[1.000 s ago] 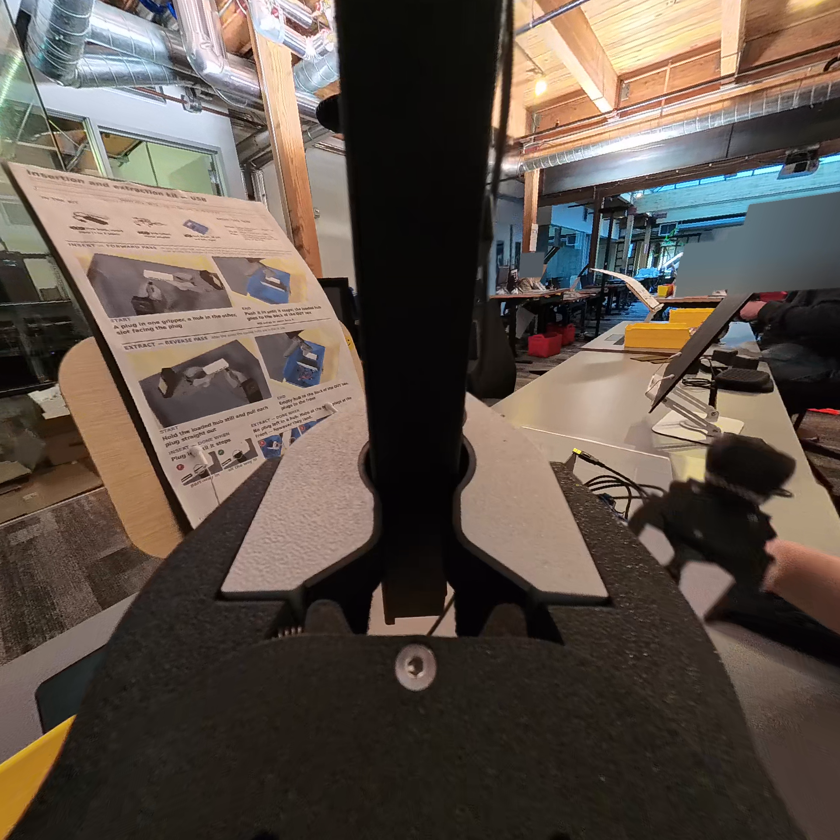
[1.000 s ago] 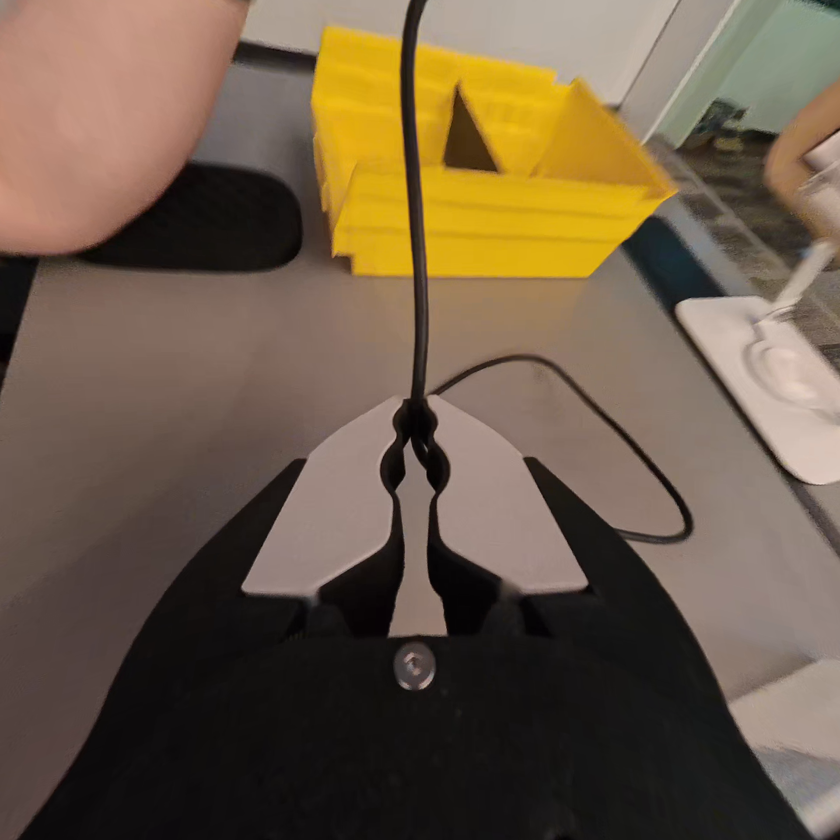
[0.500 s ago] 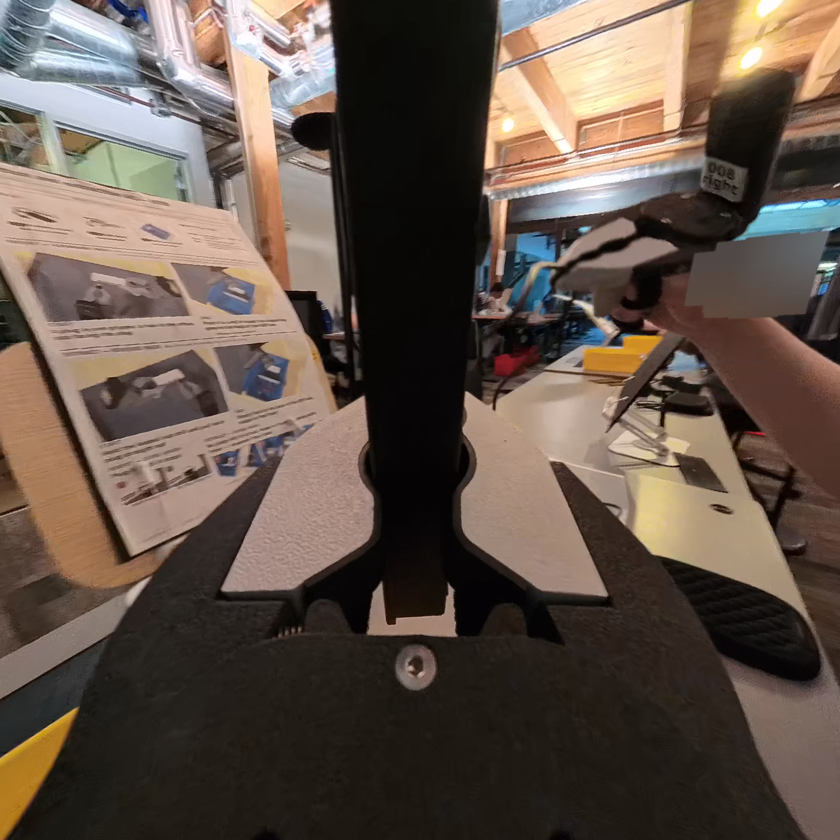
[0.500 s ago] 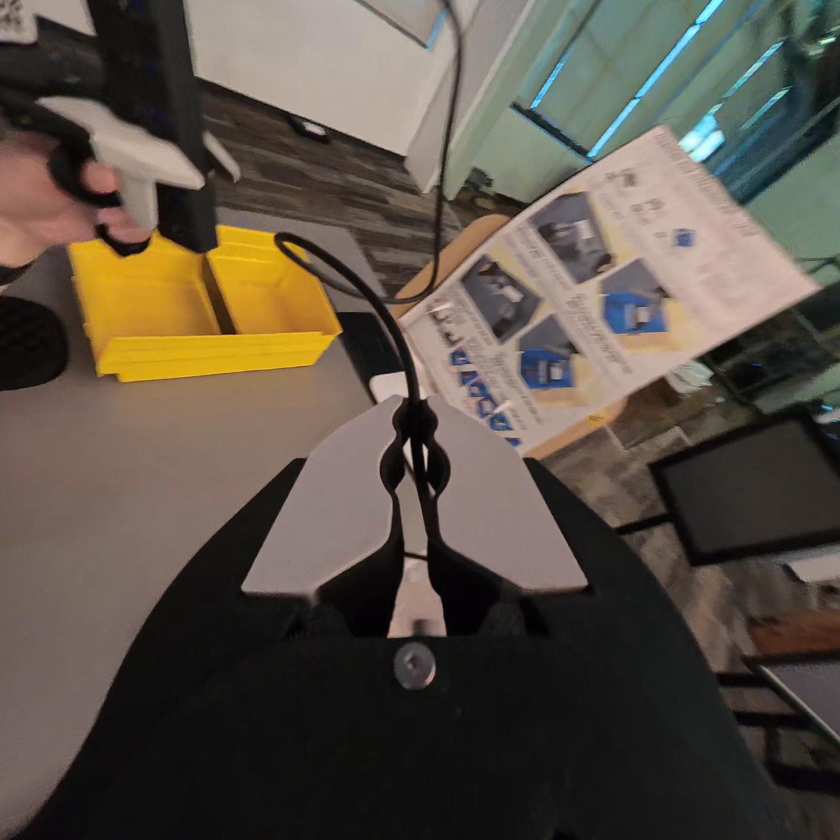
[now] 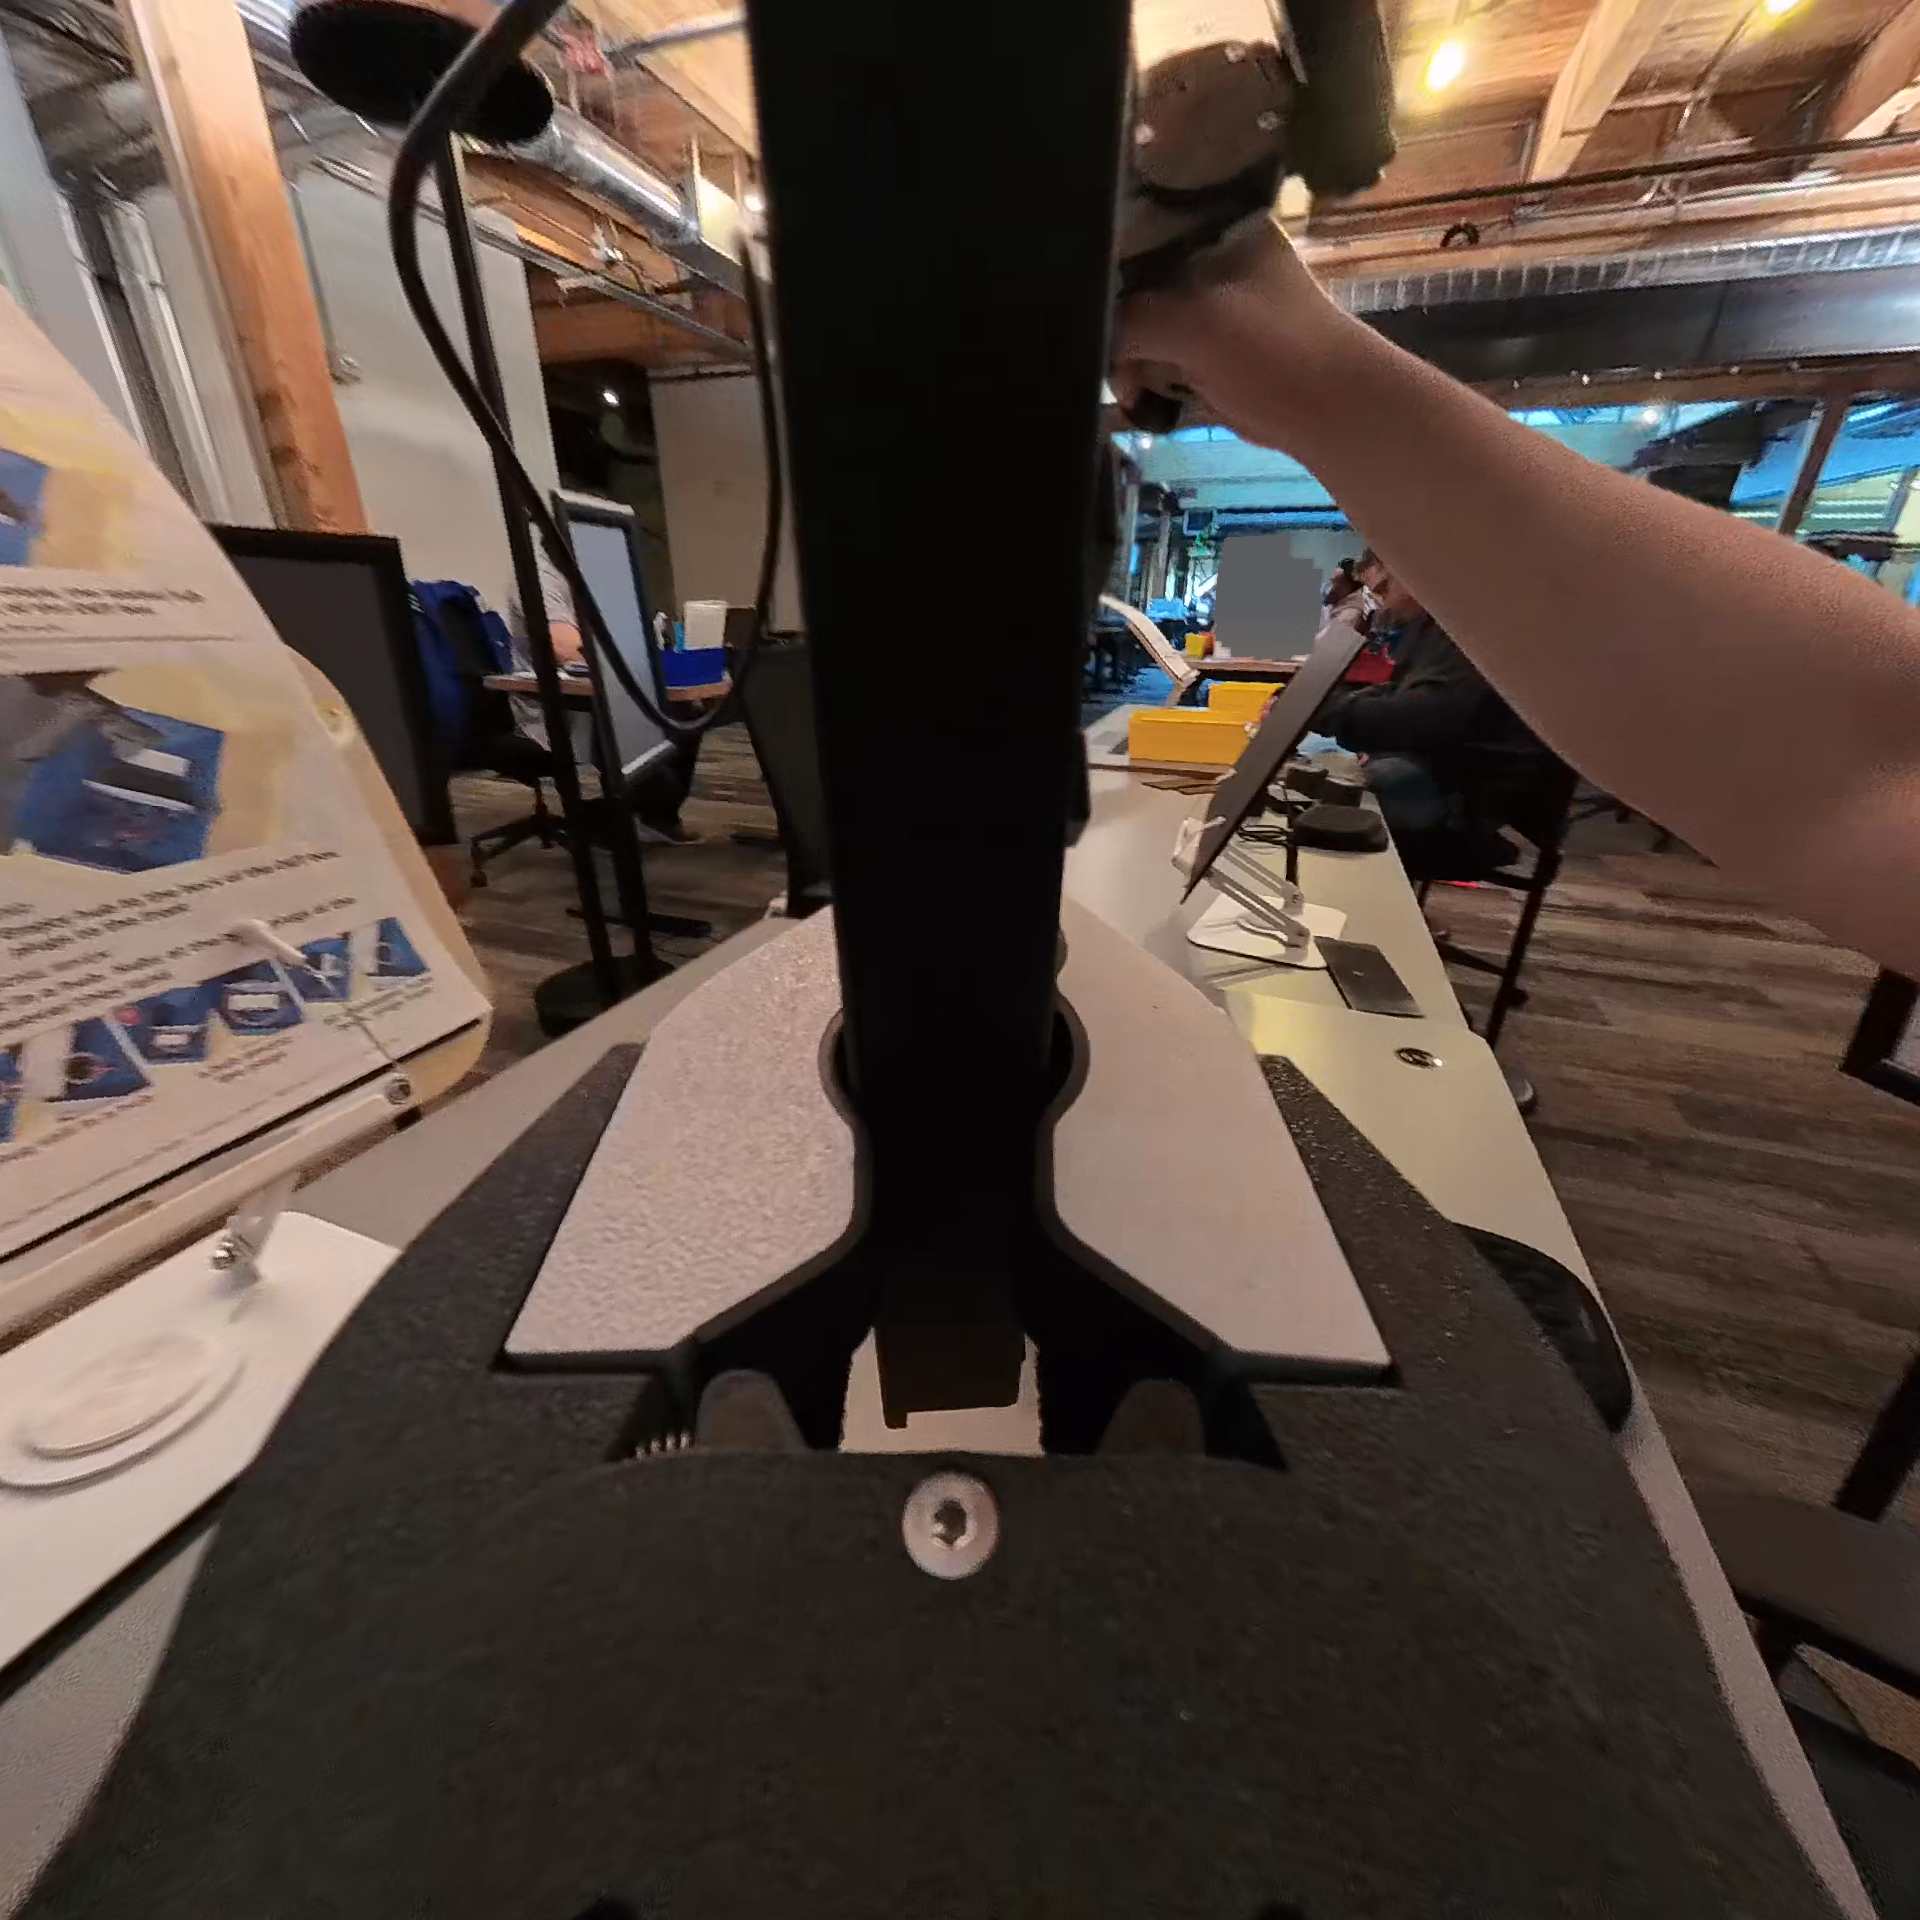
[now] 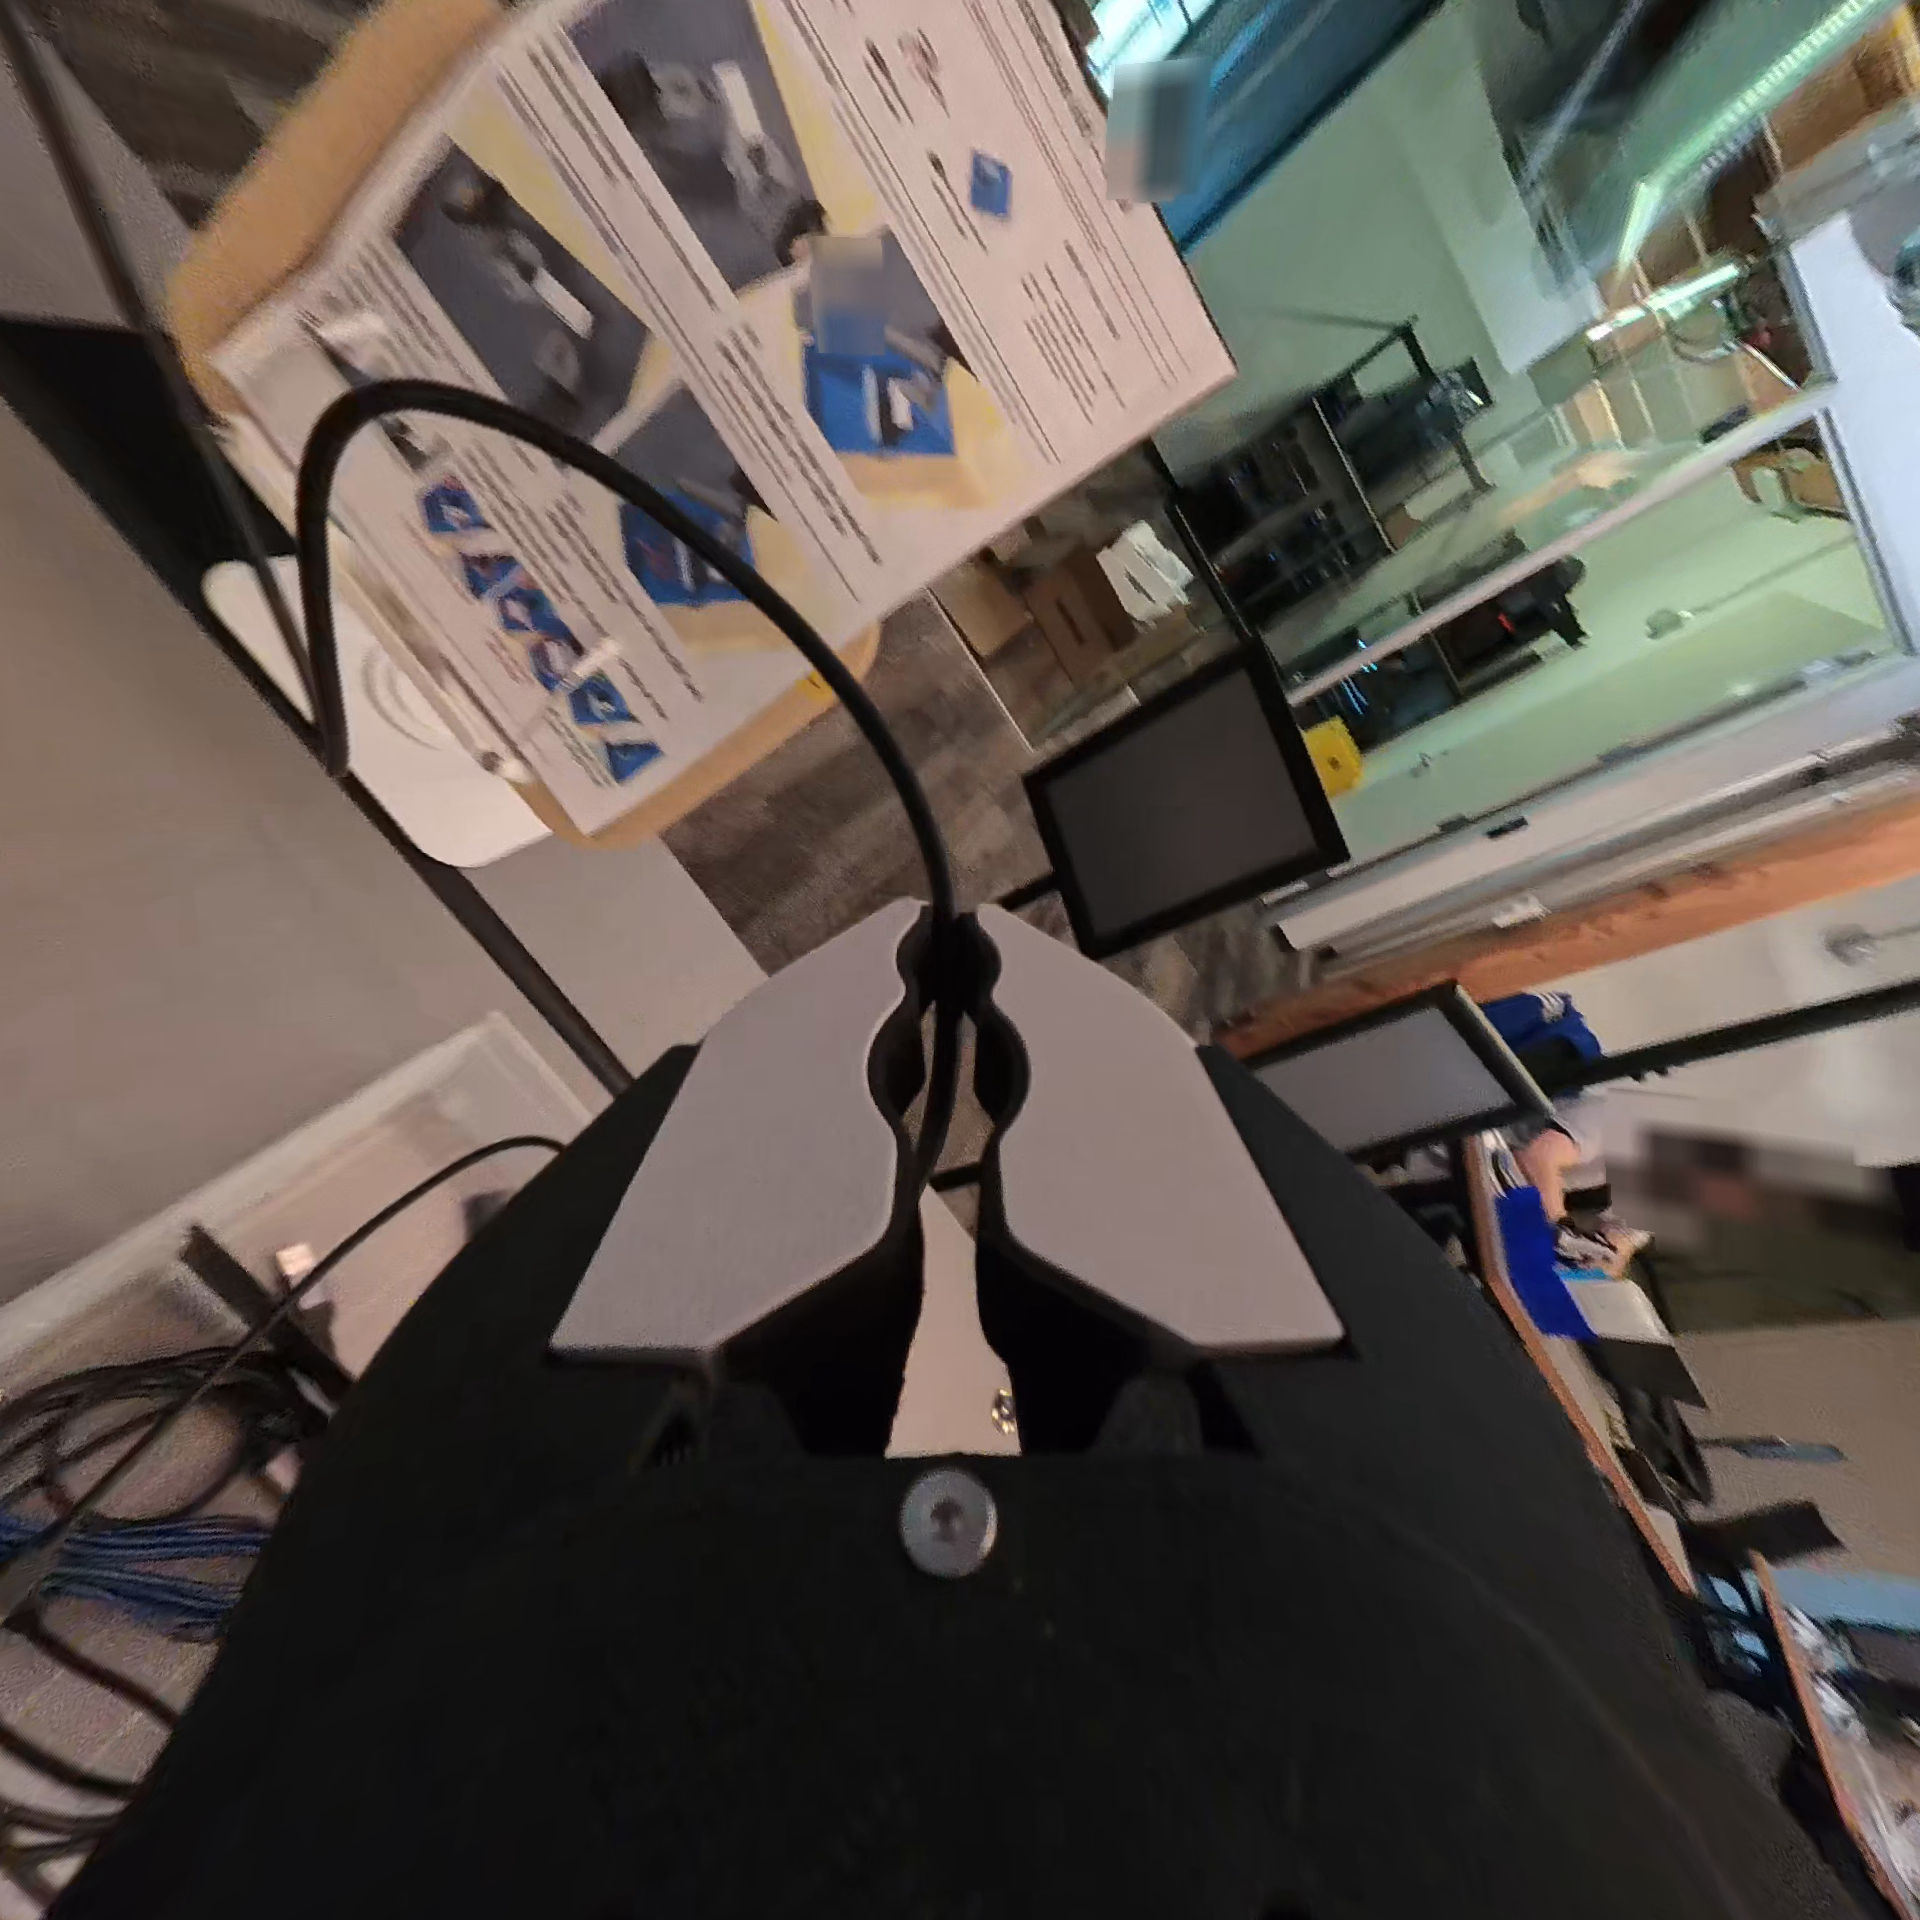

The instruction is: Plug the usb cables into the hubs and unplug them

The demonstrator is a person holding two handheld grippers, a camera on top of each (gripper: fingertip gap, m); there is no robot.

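— Hub first: where does it sit?
— Hub (image 5: 940,582), a long black bar, is clamped between the left gripper's (image 5: 951,1049) fingers (image 5: 717,1132), raised above the desk (image 5: 1382,1101). Its long axis runs straight up and away along the fingers and out past the top of the left wrist view; its near end sits deep in the throat of the gripper.

— And the cable?
— The thin black usb cable (image 6: 727,540) is pinched at the tips of the right gripper's (image 6: 951,925) fingers (image 6: 1132,1153), which are closed on it. It rises from the tips, arches over to the left and drops again. The plug itself is hidden, so which way it points cannot be told.

— What crowds the space?
— An instruction sheet (image 5: 156,894) on a white stand (image 6: 416,748) leans just left of the hub, and the cable's arc crosses in front of it in the right wrist view. A black stand pole (image 5: 551,644) with a hanging cord stands behind. The person's right hand (image 5: 1216,312) is up beside the top of the hub, its forearm (image 5: 1621,644) crossing the right side of the left wrist view. Loose dark cables (image 6: 135,1403) lie on the desk at lower left of the right wrist view. Farther along the desk stand a tilted screen on a stand (image 5: 1283,748) and a yellow bin (image 5: 1184,734).
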